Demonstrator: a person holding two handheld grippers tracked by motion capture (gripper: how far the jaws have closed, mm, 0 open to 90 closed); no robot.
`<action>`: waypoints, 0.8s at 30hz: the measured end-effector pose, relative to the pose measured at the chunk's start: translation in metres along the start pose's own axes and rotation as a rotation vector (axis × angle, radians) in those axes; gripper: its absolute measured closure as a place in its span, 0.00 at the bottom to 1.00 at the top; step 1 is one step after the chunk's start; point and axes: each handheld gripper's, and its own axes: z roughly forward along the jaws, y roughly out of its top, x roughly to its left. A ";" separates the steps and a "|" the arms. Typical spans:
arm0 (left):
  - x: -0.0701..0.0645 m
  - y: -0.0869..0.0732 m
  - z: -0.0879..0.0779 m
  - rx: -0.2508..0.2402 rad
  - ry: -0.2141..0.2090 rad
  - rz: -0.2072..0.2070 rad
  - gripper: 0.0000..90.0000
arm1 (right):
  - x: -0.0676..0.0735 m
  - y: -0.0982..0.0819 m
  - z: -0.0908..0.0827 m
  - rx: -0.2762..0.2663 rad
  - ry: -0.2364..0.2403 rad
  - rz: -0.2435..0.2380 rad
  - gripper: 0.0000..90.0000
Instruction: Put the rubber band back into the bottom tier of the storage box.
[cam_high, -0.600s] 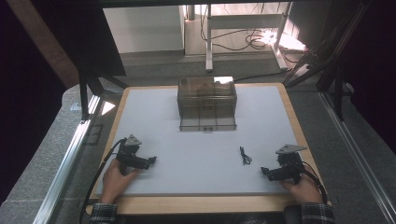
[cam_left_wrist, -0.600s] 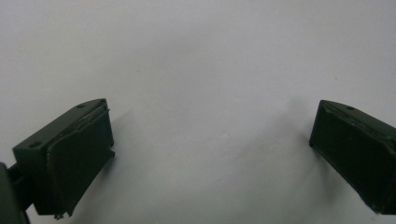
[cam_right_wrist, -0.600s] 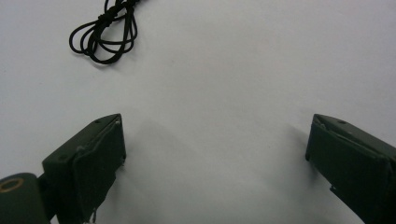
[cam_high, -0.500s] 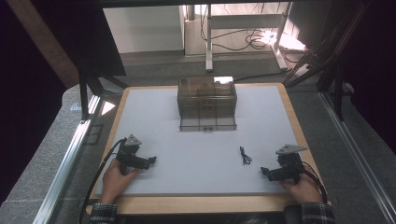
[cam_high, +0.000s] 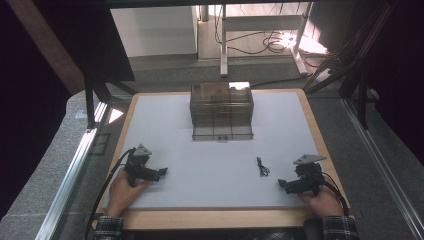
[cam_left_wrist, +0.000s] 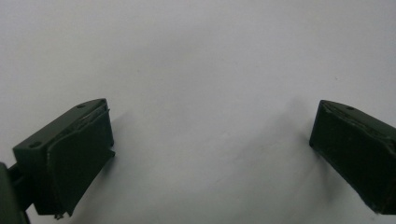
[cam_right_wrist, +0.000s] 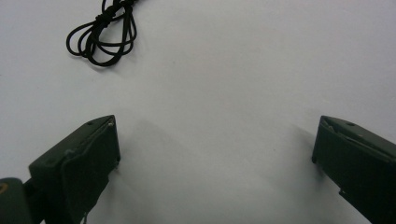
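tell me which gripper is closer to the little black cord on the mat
Right. The right gripper rests just beside the black cord, toward the person and the mat's right edge; the left gripper sits far across the mat on the cord's other side.

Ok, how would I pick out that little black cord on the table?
Start at the clear plastic box at the far middle of the white table. Come toward the person's right gripper; the cord lies in front of it, a small black looped bundle, the one loose thing on the white top.
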 end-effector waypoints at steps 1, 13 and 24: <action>0.000 0.000 0.000 0.000 0.000 0.000 0.00 | 0.000 0.001 0.000 0.008 -0.002 0.000 0.00; 0.000 0.000 0.000 0.000 0.000 -0.001 0.00 | 0.005 0.007 -0.003 0.071 -0.019 0.014 0.03; 0.000 0.000 0.000 0.000 -0.001 -0.001 0.00 | 0.011 0.014 -0.004 0.115 0.002 -0.007 0.11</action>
